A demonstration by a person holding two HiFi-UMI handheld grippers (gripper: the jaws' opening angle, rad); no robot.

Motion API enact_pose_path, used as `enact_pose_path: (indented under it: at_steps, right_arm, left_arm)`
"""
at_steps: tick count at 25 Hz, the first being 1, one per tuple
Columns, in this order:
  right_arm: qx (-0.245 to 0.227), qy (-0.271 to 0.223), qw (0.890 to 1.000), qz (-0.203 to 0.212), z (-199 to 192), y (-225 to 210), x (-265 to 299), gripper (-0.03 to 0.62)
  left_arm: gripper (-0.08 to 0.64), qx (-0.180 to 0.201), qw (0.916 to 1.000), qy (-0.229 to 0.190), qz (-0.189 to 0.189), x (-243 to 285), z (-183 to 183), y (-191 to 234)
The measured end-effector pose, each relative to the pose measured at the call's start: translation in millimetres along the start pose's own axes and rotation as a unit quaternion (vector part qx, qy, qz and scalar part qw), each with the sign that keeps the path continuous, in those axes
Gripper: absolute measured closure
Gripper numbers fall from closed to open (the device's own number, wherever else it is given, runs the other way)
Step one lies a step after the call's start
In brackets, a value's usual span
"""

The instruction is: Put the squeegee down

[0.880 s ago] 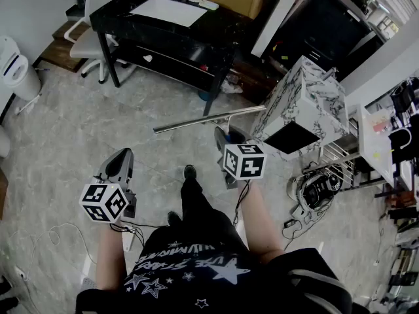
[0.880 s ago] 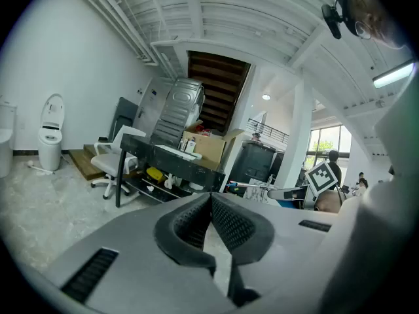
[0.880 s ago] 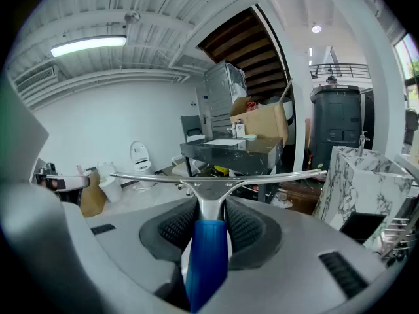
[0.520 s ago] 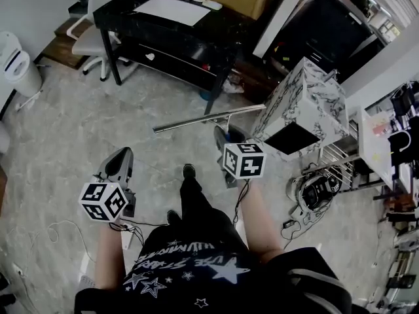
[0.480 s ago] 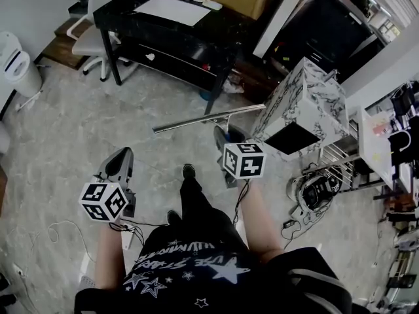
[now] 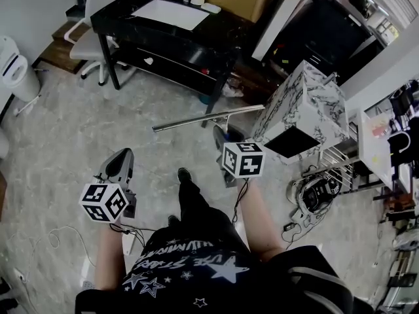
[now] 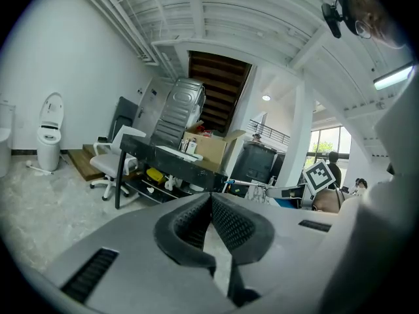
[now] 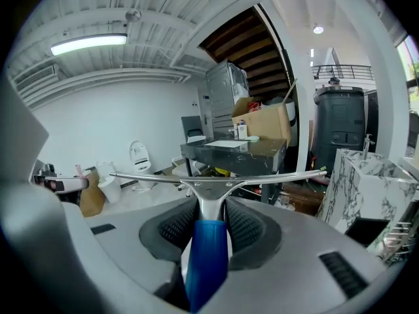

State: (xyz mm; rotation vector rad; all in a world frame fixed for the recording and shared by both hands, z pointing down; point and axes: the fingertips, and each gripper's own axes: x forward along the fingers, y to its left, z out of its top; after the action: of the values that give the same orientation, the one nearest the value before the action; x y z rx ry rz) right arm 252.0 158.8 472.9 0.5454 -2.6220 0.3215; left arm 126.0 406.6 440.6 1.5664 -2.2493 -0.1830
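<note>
Above the grey marbled floor (image 6: 78, 123), on your right side, your right tool (image 6: 221, 138) is clamped on the squeegee (image 6: 209, 118). The ribbed pads press both sides of the blue handle, just where it meets the metal neck. The squeegee is held off the floor. In the right gripper view its long metal blade lies crosswise ahead of the tool, running from 9 to 3 o'clock. The black tabletop (image 6: 163, 28) sits at 11 o'clock of the blade, well apart. The white marbled cabinet (image 6: 308, 100) is at 3 o'clock, just beside the blade's right end. Your left tool (image 6: 120, 164), at 8 o'clock of the right one, has its jaws together, tips touching, nothing between them.
</note>
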Motion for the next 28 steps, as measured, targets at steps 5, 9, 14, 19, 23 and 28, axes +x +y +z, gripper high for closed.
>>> enact_pose_path:
  at_steps: [5, 9, 14, 19, 23, 28]
  right_arm:
    - [0.002, 0.000, 1.000, 0.000, 15.5, -5.8, 27.2, 0.449]
    - [0.009, 0.001, 1.000, -0.001, 32.0, -23.8, 60.4, 0.449]
    - [0.018, 0.006, 1.000, -0.004, 62.9, -58.7, 113.0, 0.449]
    - [0.024, 0.008, 1.000, -0.007, 99.7, -106.1, 162.3, 0.449]
    - [0.033, 0.007, 0.999, -0.010, 127.4, -144.1, 197.2, 0.449]
    - [0.042, 0.004, 0.999, -0.011, 152.6, -183.6, 234.9, 0.449]
  left_arm:
    - [0.541, -0.001, 1.0000, 0.003, 0.002, 22.6, 9.8, 15.3]
    - [0.541, 0.002, 0.9999, 0.010, 0.003, 59.0, 22.0, 26.6]
    - [0.541, 0.003, 0.9998, 0.019, 0.000, 125.7, 49.0, 40.7]
    - [0.541, 0.006, 0.9997, 0.023, -0.002, 198.7, 75.9, 43.7]
    - [0.541, 0.012, 0.9995, 0.028, -0.004, 251.3, 96.0, 40.6]
    - [0.541, 0.018, 0.9993, 0.033, -0.004, 307.7, 113.1, 41.9]
